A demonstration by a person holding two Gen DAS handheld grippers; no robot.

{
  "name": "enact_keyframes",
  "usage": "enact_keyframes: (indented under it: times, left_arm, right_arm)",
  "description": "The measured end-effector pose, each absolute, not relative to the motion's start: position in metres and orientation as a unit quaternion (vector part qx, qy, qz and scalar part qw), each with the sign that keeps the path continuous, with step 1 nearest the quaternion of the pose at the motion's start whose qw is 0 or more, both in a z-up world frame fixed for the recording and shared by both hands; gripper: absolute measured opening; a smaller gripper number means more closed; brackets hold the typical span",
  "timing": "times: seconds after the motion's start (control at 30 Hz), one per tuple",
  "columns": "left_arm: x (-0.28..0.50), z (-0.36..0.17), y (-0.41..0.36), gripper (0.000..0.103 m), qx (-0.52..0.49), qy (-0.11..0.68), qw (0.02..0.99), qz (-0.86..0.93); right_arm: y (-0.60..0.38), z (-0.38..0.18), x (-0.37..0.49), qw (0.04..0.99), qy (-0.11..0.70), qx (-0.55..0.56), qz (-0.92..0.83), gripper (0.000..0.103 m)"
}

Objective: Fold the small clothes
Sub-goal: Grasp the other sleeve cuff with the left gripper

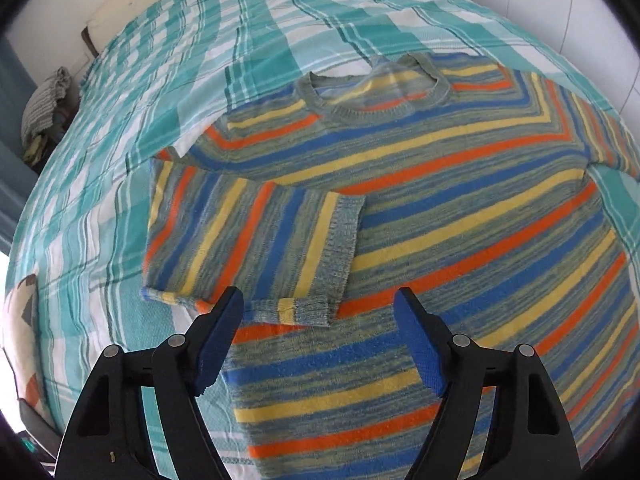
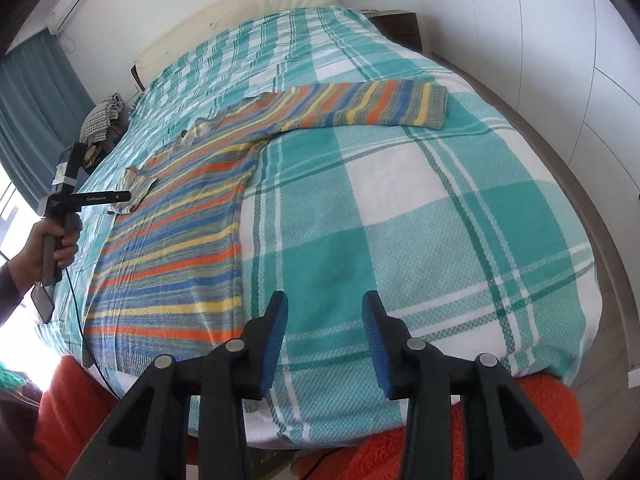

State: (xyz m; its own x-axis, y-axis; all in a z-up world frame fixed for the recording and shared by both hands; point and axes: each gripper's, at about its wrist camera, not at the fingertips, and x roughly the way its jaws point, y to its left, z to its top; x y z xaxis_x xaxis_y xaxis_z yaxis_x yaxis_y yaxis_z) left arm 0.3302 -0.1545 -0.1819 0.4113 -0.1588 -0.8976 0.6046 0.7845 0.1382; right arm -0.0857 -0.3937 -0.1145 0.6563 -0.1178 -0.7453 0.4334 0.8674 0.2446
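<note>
A striped knit sweater (image 1: 460, 208) in blue, yellow, orange and grey-green lies flat on the bed. Its left sleeve (image 1: 256, 240) is folded across the body. My left gripper (image 1: 318, 300) is open and empty, just above the sweater near the folded sleeve's cuff. In the right wrist view the sweater (image 2: 180, 240) lies at the left, its other sleeve (image 2: 368, 108) stretched out to the right. My right gripper (image 2: 324, 304) is open and empty over the bedspread, right of the sweater's hem. The left gripper (image 2: 120, 197) shows there, held by a hand.
The bed has a teal and white plaid bedspread (image 2: 420, 220). A cream headboard (image 2: 240, 4) and a dark nightstand (image 2: 396, 28) stand at the far end. A pile of clothes (image 2: 100, 120) lies beside the bed at the left. Orange fabric (image 2: 552, 412) lies below the near edge.
</note>
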Motion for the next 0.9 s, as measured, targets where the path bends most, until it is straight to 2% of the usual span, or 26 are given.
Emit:
enact_keyframes:
  times: [0.1, 0.13, 0.17, 0.2, 0.23, 0.37, 0.47, 0.53, 0.67, 0.9]
  left_arm:
    - [0.34, -0.206, -0.148, 0.079, 0.22, 0.506, 0.801, -0.231]
    - [0.341, -0.207, -0.145, 0.07, 0.204, 0.506, 0.805, -0.234]
    - [0.343, -0.207, -0.142, 0.059, 0.187, 0.508, 0.808, -0.234]
    - [0.345, -0.206, -0.139, 0.019, 0.178, 0.512, 0.809, -0.227]
    - [0.349, -0.204, -0.138, 0.008, 0.169, 0.52, 0.809, -0.217]
    - [0.368, -0.164, -0.089, 0.007, 0.057, 0.508, 0.839, -0.188]
    - [0.388, -0.141, -0.002, 0.006, -0.074, 0.502, 0.854, -0.112]
    - [0.399, -0.143, 0.056, 0.006, -0.128, 0.502, 0.854, -0.041]
    - [0.4, -0.165, 0.124, 0.006, -0.142, 0.516, 0.844, 0.044]
    - [0.391, -0.19, 0.138, 0.004, -0.149, 0.524, 0.837, 0.059]
  right_arm:
    - [-0.383, -0.118, -0.089, 0.884, 0.394, 0.195, -0.155, 0.039]
    - [-0.382, -0.117, -0.09, 0.885, 0.393, 0.193, -0.158, 0.039]
    - [-0.382, -0.115, -0.089, 0.886, 0.39, 0.191, -0.163, 0.039]
    - [-0.383, -0.114, -0.089, 0.887, 0.387, 0.192, -0.166, 0.039]
    - [-0.385, -0.114, -0.088, 0.887, 0.385, 0.194, -0.168, 0.04]
    - [-0.386, -0.116, -0.086, 0.883, 0.39, 0.196, -0.171, 0.04]
    - [-0.381, -0.115, -0.087, 0.887, 0.388, 0.184, -0.169, 0.04]
    - [-0.378, -0.115, -0.085, 0.889, 0.389, 0.177, -0.166, 0.04]
    - [-0.374, -0.122, -0.075, 0.886, 0.404, 0.172, -0.151, 0.04]
    - [-0.358, -0.125, -0.067, 0.886, 0.421, 0.137, -0.138, 0.04]
